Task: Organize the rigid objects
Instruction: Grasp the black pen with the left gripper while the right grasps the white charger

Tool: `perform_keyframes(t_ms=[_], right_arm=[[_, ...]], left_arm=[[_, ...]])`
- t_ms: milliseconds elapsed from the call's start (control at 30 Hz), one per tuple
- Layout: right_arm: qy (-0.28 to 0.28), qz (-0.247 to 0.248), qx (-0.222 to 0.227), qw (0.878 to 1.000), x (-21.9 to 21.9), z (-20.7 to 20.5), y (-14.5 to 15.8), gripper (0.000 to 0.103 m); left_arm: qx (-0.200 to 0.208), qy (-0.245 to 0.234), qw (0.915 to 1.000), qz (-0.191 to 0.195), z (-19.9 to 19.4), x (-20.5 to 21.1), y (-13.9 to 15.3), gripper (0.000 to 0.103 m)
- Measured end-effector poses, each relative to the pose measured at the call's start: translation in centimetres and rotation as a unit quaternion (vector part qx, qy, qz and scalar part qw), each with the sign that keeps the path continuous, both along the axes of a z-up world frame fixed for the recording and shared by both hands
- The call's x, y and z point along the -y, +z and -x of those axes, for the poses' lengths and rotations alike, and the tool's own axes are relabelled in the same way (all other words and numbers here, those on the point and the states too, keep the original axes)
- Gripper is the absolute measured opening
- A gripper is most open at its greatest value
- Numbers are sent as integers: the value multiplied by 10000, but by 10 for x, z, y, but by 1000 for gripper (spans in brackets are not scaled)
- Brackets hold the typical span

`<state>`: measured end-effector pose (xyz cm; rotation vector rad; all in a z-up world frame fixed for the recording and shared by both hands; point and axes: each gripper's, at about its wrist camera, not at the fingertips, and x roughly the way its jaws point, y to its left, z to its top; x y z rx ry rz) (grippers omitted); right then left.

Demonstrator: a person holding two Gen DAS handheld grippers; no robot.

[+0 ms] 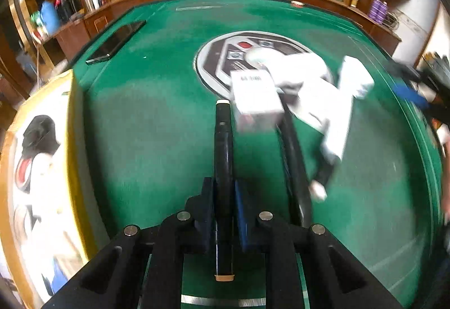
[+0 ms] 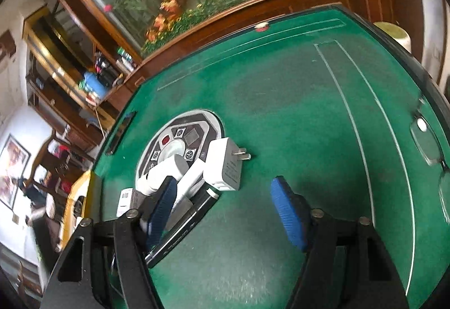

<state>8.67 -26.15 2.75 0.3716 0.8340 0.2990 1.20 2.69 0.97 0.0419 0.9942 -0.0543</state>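
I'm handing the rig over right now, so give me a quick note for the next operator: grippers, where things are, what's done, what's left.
Left gripper: shut on a black pen, held along the fingers.
Right gripper: open, nothing between the pads, over the pile.
Things: white plug adapter, other white chargers and a second black pen clustered by the round control panel on the green table. Yellow box stands at the table's left.
Done: one pen picked up.
Left: place it, then sort the pile.

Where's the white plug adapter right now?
In the right wrist view, the white plug adapter lies left of centre on the green table, overlapping the round control panel.
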Motion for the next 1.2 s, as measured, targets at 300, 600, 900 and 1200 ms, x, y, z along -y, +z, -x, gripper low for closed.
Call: perform_keyframes(t_ms=[300,600,900,1200], right_arm=[[22,1094,-252,9937,-40,-43,-15,39],[42,1388,-309,9898,-31,-41,-32,26],[-128,1294,88,9915,-20,-22,-3,23],[-41,1052,507,9931,-18,-5,21,23]], left_arm=[[407,147,9990,-130,24,9,-1,15],[549,258,9979,-211,20,11,-2,15],[592,291,9975,-236,19,13,-3,18],[614,306,9974,-223,20,13,-2,15]])
